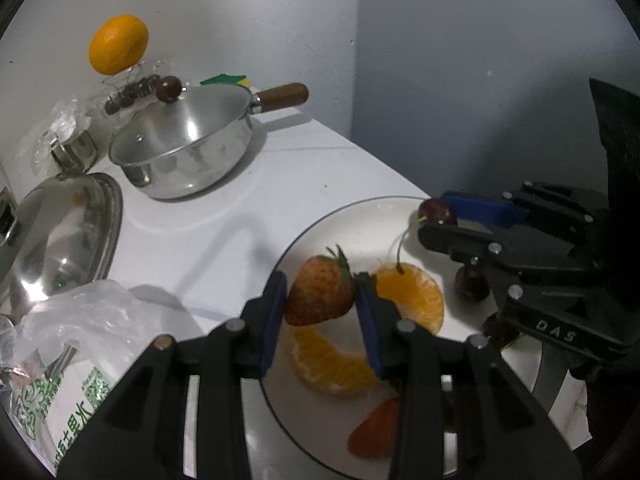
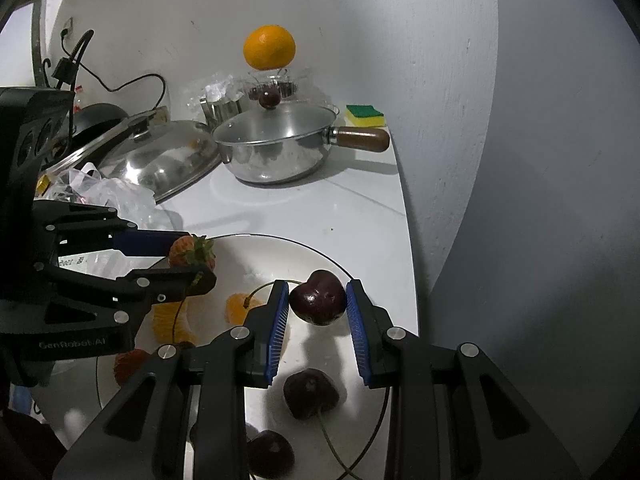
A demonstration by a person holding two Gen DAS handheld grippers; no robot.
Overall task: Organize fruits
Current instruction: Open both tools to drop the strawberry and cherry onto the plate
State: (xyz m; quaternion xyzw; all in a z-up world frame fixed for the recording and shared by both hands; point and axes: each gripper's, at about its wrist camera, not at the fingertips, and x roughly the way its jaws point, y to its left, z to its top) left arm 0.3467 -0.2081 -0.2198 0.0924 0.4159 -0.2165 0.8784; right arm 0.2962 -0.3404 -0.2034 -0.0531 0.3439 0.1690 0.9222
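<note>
Altogether three cherries (image 2: 318,298), two strawberries (image 1: 320,290), two orange segments (image 1: 416,296), one plate (image 1: 360,216)

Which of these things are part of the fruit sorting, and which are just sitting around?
In the job: strawberry in left gripper, cherry in right gripper, plate, orange segments, loose cherries.

Lying about: saucepan, lid, sponge, plastic bag.

A white counter (image 2: 360,208) is set into a corner between two plain walls. The back wall (image 2: 360,20) is painted white and marked with small scuffs. The side wall (image 2: 560,160) is left in grey shadow. A black cable (image 2: 132,82) is seen hanging against the back wall.
</note>
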